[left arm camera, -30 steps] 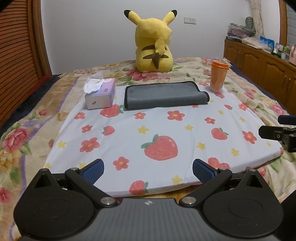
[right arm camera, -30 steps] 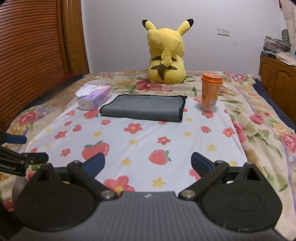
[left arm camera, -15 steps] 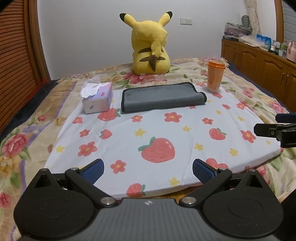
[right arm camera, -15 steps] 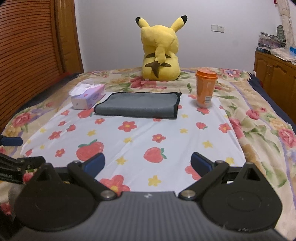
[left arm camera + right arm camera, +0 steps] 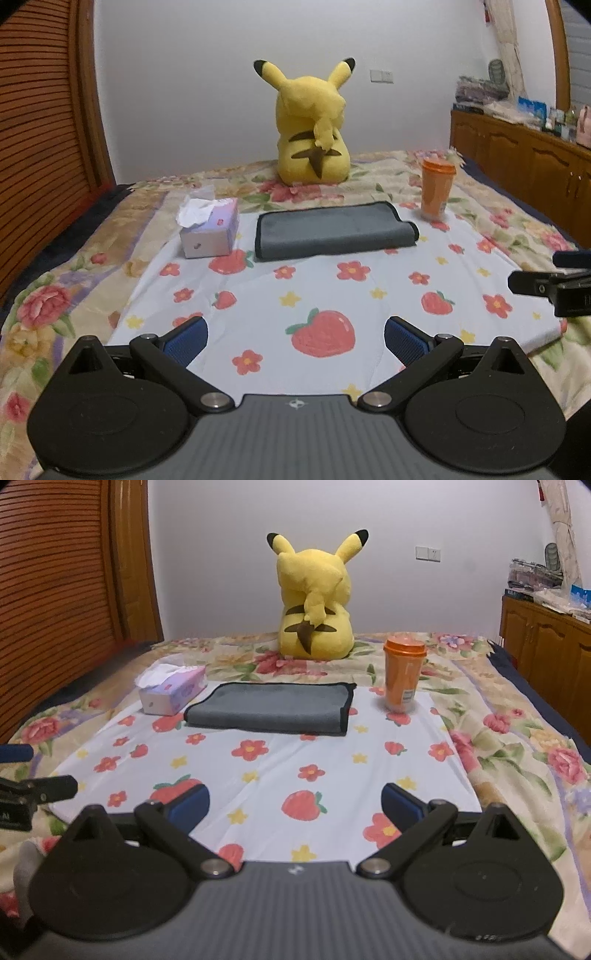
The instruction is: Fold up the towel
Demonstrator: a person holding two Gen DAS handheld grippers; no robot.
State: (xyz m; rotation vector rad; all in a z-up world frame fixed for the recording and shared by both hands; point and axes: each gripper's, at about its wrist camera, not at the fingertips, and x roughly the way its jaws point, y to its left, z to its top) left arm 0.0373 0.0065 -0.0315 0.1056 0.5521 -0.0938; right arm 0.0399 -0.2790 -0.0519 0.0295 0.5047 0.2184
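Two claws are hanging wide open over the near part of the bed [image 5: 55, 280], and we are holding nothing in them: the left claw [image 5: 295, 341] and the right claw [image 5: 295, 808]. We are looking at the grey towel [image 5: 332, 229], lying flat at the far side of the strawberry sheet [image 5: 332, 295], between the tissue box [image 5: 208, 230] on the left and the orange cup [image 5: 437, 188] on the right. We are guessing it is soft, light and floppy, so pinching its two near corners looks best.
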